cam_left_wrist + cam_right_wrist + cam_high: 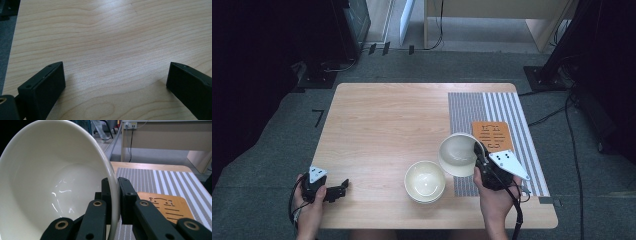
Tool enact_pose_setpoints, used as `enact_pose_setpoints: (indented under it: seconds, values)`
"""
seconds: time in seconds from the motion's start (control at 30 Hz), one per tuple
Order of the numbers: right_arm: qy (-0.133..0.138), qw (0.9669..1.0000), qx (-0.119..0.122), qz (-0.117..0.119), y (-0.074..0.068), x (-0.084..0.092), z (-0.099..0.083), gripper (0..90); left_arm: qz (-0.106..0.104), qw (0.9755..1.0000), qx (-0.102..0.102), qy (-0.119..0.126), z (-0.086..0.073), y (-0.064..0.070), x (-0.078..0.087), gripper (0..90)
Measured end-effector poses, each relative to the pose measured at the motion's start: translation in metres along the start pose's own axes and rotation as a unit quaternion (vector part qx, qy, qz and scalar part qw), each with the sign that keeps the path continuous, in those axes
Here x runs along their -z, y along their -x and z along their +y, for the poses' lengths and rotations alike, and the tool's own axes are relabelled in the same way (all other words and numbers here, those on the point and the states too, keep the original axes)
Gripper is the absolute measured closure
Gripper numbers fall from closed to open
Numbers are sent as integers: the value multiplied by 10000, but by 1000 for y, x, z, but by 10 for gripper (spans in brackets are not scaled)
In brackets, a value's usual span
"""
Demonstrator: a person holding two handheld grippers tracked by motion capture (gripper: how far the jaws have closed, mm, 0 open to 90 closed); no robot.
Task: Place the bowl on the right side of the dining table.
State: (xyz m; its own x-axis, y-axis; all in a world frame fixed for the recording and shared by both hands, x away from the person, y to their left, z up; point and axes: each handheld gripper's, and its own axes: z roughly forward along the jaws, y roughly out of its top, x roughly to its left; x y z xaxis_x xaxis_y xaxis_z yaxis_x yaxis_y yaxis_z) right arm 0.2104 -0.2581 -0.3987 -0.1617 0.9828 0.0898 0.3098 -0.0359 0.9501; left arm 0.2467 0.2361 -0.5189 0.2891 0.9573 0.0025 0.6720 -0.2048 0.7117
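My right gripper is shut on the rim of a cream bowl, holding it tilted above the table over the left edge of the striped mat. In the right gripper view the bowl fills the left side, its rim pinched between the two black jaws of the right gripper. A stack of cream bowls sits on the table just left of and below the held one. My left gripper rests at the table's front left, open; in the left gripper view the left gripper has bare wood between its jaws.
A grey-and-white striped mat covers the table's right side, with an orange wooden coaster lying on it just beyond the held bowl. The wooden table stands on grey carpet, with cables and furniture legs behind.
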Motion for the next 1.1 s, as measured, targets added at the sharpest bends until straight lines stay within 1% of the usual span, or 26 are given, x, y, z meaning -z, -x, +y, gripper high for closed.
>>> enact_pose_setpoints:
  seconds: [0.17,0.47,0.73,0.9,1.1]
  values:
    - [-21,10000,29,-82,8,-2,2,849,0,10000,2,1,0,0,0,16]
    - [-80,9997,-52,-245,22,-9,2,848,0,10000,-1,-1,0,0,0,16]
    - [-99,9993,-84,-361,31,-14,3,848,0,10000,1,0,0,0,0,16]
    - [-96,9991,-56,-417,35,-17,5,848,-1,10000,8,6,0,0,0,17]
    - [-123,9988,-102,-474,39,-21,6,848,0,10000,6,3,0,0,0,16]
